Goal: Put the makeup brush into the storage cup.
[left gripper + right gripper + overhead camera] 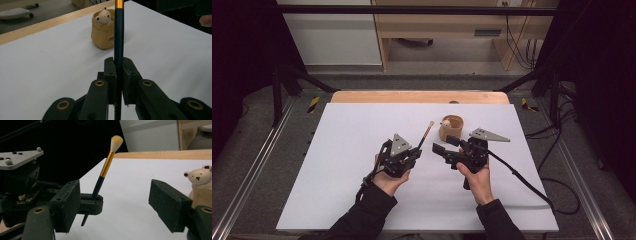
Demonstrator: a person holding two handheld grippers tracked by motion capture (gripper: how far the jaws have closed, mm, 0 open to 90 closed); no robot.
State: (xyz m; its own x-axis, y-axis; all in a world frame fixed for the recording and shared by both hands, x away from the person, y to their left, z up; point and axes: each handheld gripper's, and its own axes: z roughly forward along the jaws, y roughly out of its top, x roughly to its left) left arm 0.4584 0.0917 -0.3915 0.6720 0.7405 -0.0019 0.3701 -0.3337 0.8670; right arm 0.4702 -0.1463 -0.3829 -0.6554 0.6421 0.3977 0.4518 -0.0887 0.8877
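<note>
Brush [105, 171]: clamped upright in your left gripper [119, 72]; your right gripper [115, 205] wide apart, empty, beside bear cup [451, 127] on surface [352, 150].

Brush [105, 170]: dark teal handle, gold ferrule, cream bristles. Pot [105, 35]: tan, with a white bear [104, 16] figure. Tabletop [362, 150]: white, wood far edge. Grippers: black.

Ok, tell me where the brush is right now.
The brush is clamped in the left gripper, seen left of centre in the high view, its bristle tip angled up toward the tan bear pot just right of it.
</note>
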